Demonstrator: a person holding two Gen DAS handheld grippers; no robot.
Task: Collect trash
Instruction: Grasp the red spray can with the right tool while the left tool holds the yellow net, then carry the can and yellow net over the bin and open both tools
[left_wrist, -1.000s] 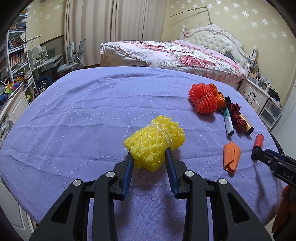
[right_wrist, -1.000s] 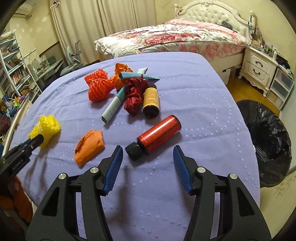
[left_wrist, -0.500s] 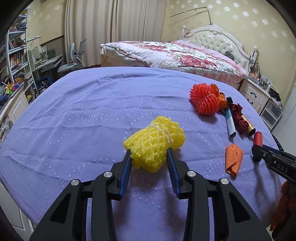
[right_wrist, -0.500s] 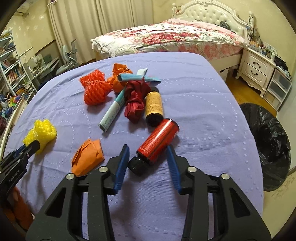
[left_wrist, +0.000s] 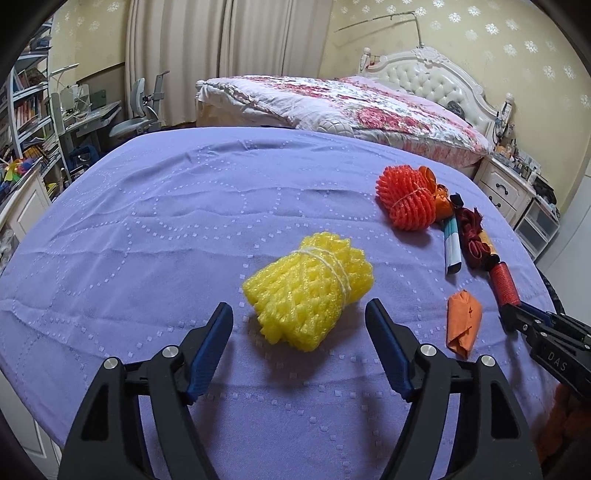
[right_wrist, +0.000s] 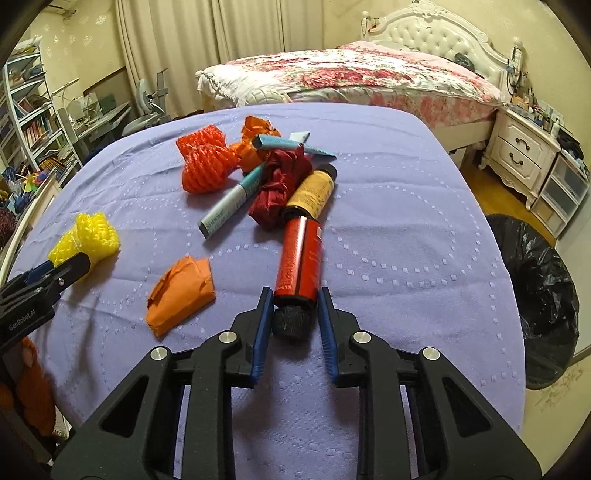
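Lurking right-view only: black bin (right_wrist: 535, 291)

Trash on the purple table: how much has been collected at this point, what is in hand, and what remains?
Nothing looks binned yet. The right gripper, jaws just closing, has the red bottle between its pads at the black cap. The left gripper, jaws just opening, stands clear of the yellow foam net. Left: orange foam net, orange wrapper, teal tube, dark red cloth, yellow bottle. The black-lined bin waits beside the table.
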